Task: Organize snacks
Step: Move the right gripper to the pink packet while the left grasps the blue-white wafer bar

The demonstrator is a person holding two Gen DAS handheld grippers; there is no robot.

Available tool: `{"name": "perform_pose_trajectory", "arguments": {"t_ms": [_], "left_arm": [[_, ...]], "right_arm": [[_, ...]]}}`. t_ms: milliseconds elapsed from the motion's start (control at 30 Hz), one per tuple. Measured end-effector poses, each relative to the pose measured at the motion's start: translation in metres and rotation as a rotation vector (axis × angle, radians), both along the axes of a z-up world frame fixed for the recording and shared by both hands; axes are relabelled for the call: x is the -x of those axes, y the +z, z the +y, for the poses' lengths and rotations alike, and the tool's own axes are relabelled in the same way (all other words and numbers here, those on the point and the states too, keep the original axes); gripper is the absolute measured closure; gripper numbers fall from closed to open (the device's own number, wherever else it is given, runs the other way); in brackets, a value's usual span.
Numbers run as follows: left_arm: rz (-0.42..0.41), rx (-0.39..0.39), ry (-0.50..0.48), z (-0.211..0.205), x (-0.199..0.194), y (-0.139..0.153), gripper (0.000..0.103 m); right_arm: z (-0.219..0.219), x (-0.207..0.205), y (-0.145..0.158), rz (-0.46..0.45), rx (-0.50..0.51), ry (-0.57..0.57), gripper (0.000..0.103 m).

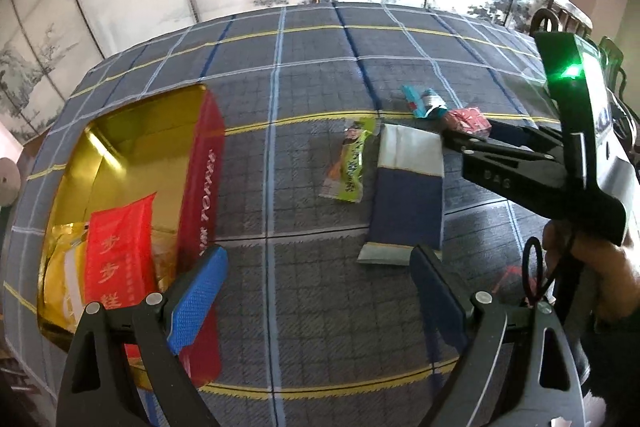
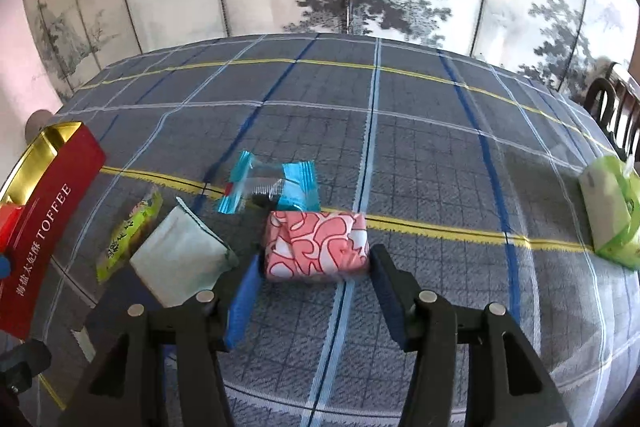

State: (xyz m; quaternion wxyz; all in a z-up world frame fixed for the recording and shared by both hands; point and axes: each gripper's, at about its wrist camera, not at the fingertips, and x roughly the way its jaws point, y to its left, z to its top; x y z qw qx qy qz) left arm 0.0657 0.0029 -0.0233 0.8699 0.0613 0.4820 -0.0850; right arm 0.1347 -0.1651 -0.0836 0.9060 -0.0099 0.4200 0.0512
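Right gripper [image 2: 316,263] pinching the pink snack [image 2: 318,247] on the cloth [image 2: 420,131]; left gripper [image 1: 316,291] spread, empty (beside the tin [image 1: 200,163]).

Between the red toffee box [image 1: 202,187] and the blue-white packet [image 1: 408,195] you had bare tablecloth [image 1: 296,287] to pass, while small snacks [image 1: 350,163] crowded the right side.

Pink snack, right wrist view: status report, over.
Right tongs shut on the pink snack. Left tongs open, empty, beside the red tin. Nothing in the way.
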Motion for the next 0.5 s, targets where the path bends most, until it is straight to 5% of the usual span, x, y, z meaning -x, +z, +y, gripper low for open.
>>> {"name": "perform_pose_trajectory", "arguments": {"t_ms": [500], "left_arm": [[0.013,0.061,-0.116,-0.037,-0.014,-0.007,0.006]], "right_arm": [[-0.041,0.044,-0.003,0.001,0.006,-0.076,0.053]]}}
